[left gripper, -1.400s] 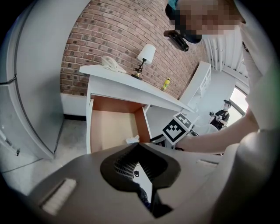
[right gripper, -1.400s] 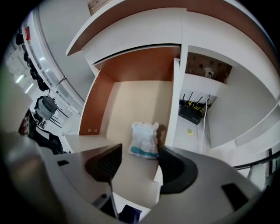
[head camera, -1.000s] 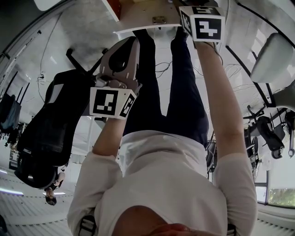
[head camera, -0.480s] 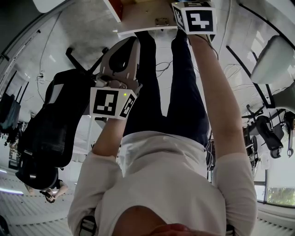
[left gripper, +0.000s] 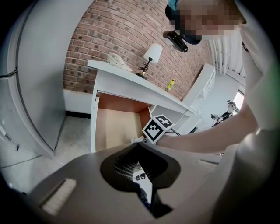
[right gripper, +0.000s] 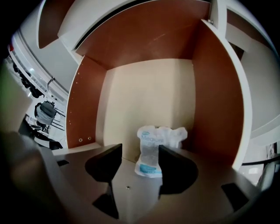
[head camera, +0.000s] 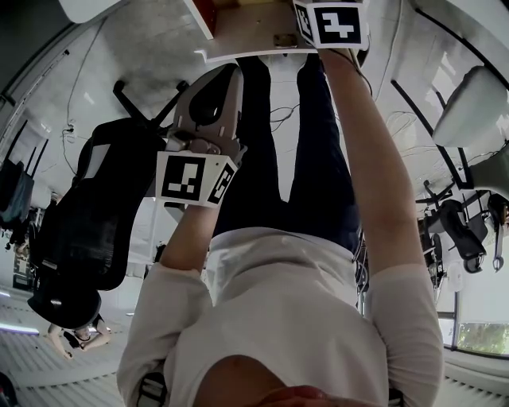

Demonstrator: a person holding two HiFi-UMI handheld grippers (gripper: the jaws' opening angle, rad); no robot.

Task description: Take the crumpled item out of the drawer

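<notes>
A crumpled white plastic packet with blue print (right gripper: 155, 148) lies on the beige floor of the open drawer (right gripper: 144, 96), near its reddish-brown right wall. My right gripper (right gripper: 139, 165) is open, its two dark jaws on either side of the packet's near end and not closed on it. In the head view only the right gripper's marker cube (head camera: 334, 24) shows, at the drawer's front (head camera: 246, 36). My left gripper (head camera: 211, 99) hangs back beside the person's legs, shut and empty. From the left gripper view (left gripper: 140, 179) I see the drawer (left gripper: 116, 127) pulled out of a white desk.
A white desk (left gripper: 131, 81) against a brick wall carries a lamp (left gripper: 151, 54), a phone (left gripper: 118, 61) and a yellow bottle (left gripper: 170, 84). A black office chair (head camera: 95, 215) stands to the left, a white chair (head camera: 477, 95) to the right.
My right gripper has pushed further into the drawer; its marker cube has shifted up and left in the head view. The left gripper has stayed still.
</notes>
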